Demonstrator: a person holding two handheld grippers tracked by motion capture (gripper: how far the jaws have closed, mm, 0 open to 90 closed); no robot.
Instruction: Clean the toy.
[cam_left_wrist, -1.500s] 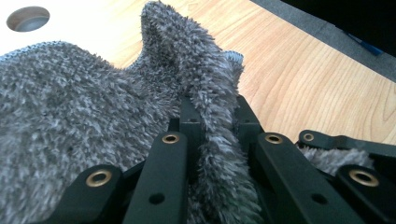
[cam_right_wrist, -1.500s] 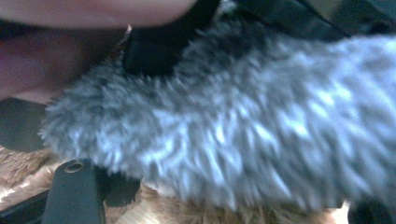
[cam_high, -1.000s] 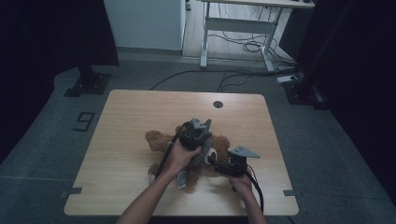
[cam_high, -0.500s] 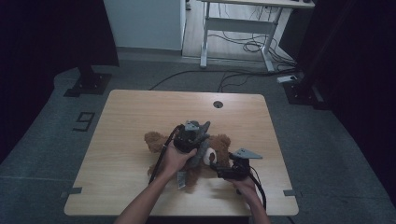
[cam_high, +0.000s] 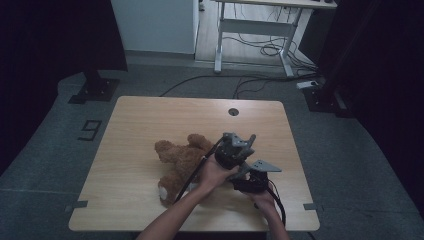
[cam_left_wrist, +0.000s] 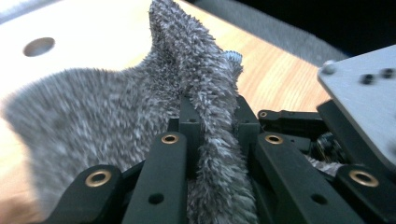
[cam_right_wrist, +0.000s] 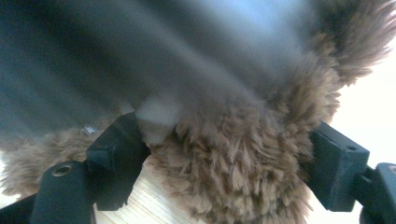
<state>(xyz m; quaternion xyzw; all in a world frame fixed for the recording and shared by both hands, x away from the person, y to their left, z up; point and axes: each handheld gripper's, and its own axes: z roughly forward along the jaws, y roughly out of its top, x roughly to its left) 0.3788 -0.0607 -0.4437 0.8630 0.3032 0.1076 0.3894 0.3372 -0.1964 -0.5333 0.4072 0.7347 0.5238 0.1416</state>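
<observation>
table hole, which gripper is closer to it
Left. The left gripper is just short of the hole, on its near side; the right gripper is farther back, behind the left one.

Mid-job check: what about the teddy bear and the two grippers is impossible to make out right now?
- Teddy bear head: high view, covered by the left gripper and hand.
- Grey furry fabric in the shut left jaws: left gripper view, too close to identify.
- Right gripper view: upper half motion-blurred.
- Right gripper jaws: high view, under its grey plate.
</observation>
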